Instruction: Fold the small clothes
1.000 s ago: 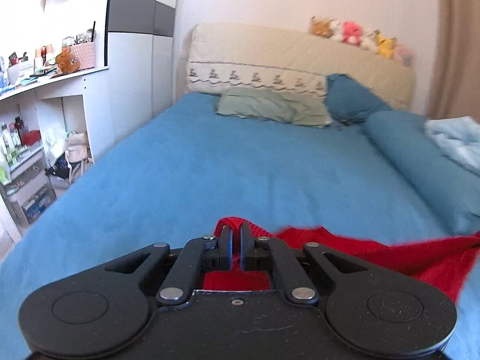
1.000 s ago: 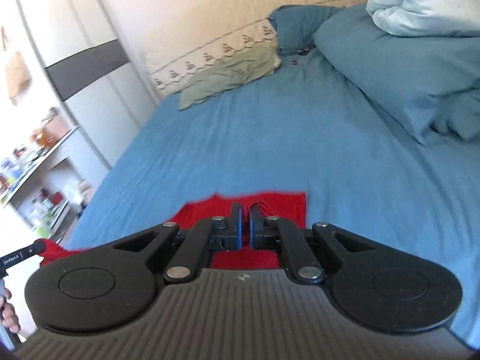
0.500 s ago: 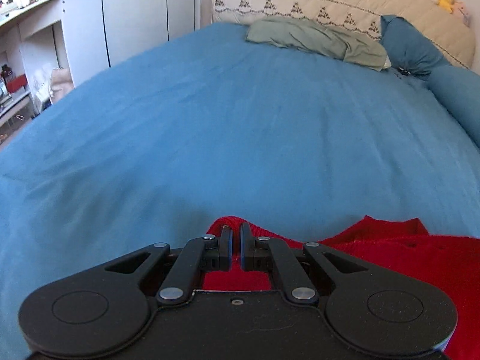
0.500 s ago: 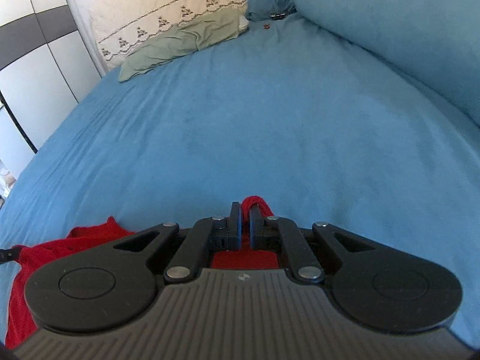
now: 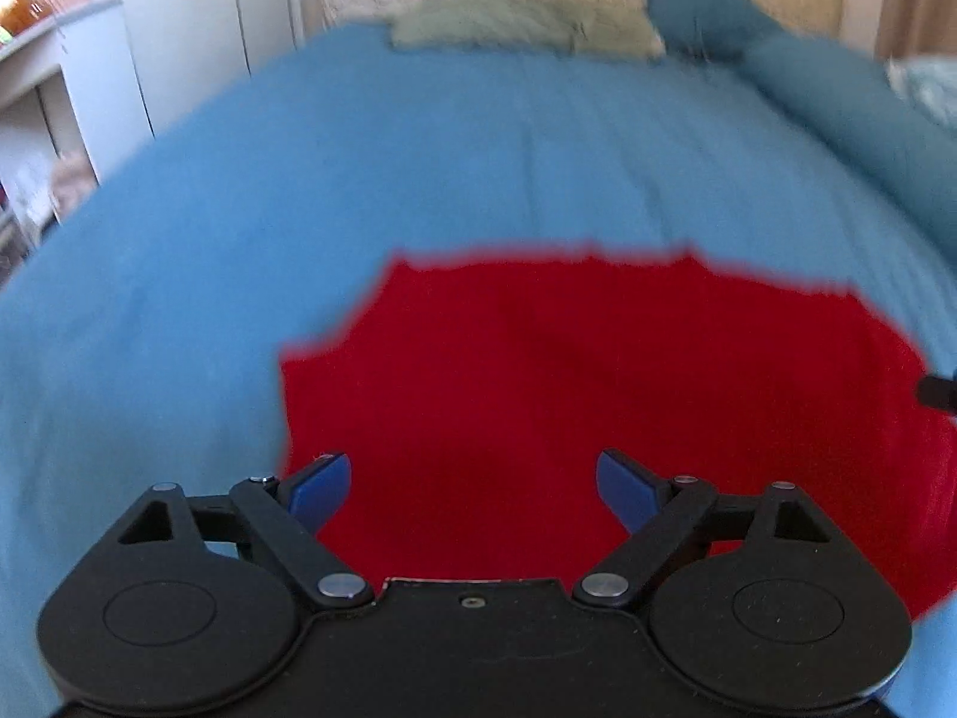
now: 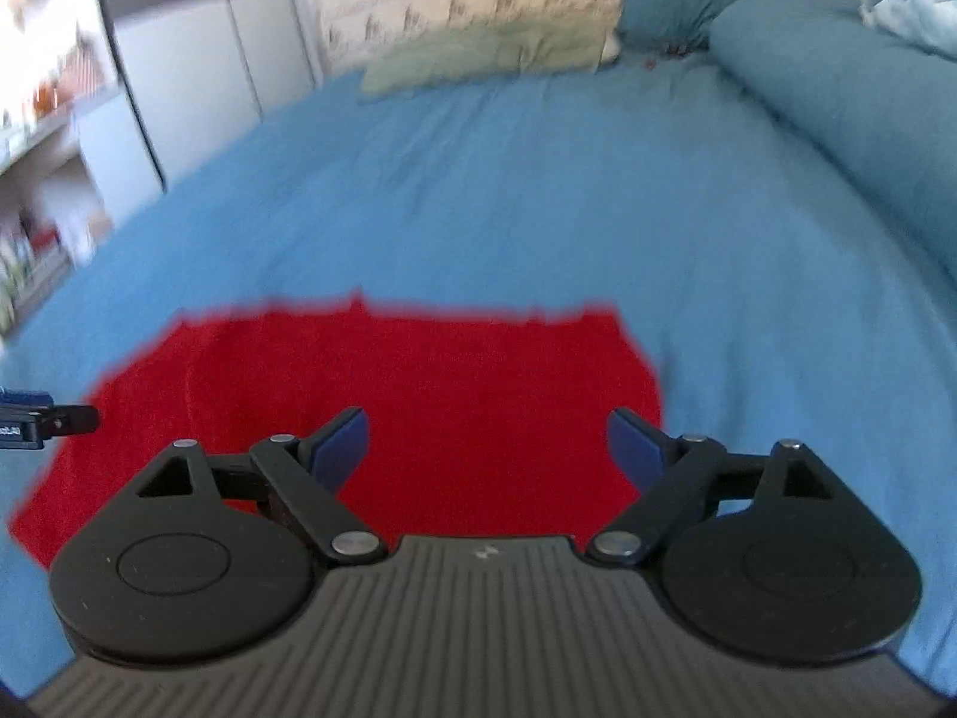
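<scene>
A red knit garment (image 5: 586,383) lies spread flat on the blue bed (image 5: 418,143). It also shows in the right wrist view (image 6: 383,395). My left gripper (image 5: 472,481) is open and empty, hovering over the garment's near left part. My right gripper (image 6: 487,446) is open and empty over the garment's near right part. The left gripper's tip shows at the left edge of the right wrist view (image 6: 42,422). The right gripper's tip shows at the right edge of the left wrist view (image 5: 939,392). Both views are motion-blurred.
A green pillow (image 5: 520,30) and a dark blue pillow (image 5: 700,18) lie at the headboard. A rolled blue duvet (image 6: 837,90) runs along the bed's right side. A white wardrobe (image 5: 191,30) and shelves (image 6: 42,149) stand left of the bed.
Both grippers were shut on the red garment's edge; they have let go and opened. The garment now lies flat on the bed, and both grippers have pulled back above it.
</scene>
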